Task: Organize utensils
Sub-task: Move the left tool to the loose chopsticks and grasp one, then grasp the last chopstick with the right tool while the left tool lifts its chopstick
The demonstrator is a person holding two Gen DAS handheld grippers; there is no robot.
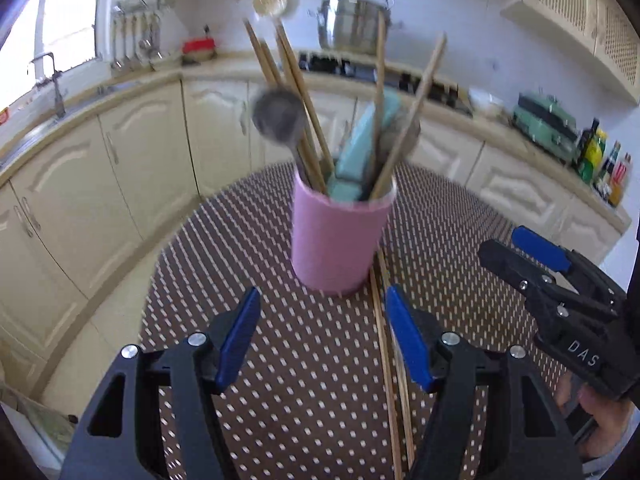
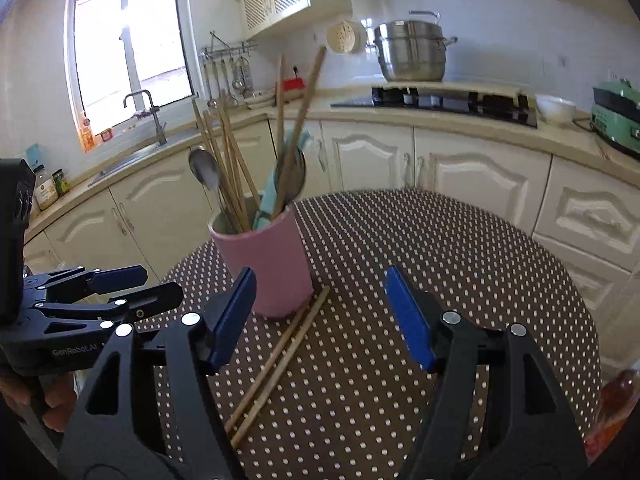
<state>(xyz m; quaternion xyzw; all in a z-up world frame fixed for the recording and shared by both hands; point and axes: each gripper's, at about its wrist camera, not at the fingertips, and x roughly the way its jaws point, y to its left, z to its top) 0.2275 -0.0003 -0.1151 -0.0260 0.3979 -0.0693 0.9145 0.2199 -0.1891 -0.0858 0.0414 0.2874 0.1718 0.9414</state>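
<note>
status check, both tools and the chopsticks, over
Left tool open, empty. Right tool open, empty. Two chopsticks flat on table beside pink cup. Nothing blocking.

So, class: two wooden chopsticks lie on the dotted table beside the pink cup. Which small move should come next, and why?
Probably lower the right hand-held gripper onto the pair of loose wooden chopsticks. Its jaws stand open and empty, the pair lies just ahead of it on the brown dotted tablecloth, touching the foot of the pink cylindrical cup, which already holds the other utensils.
</note>
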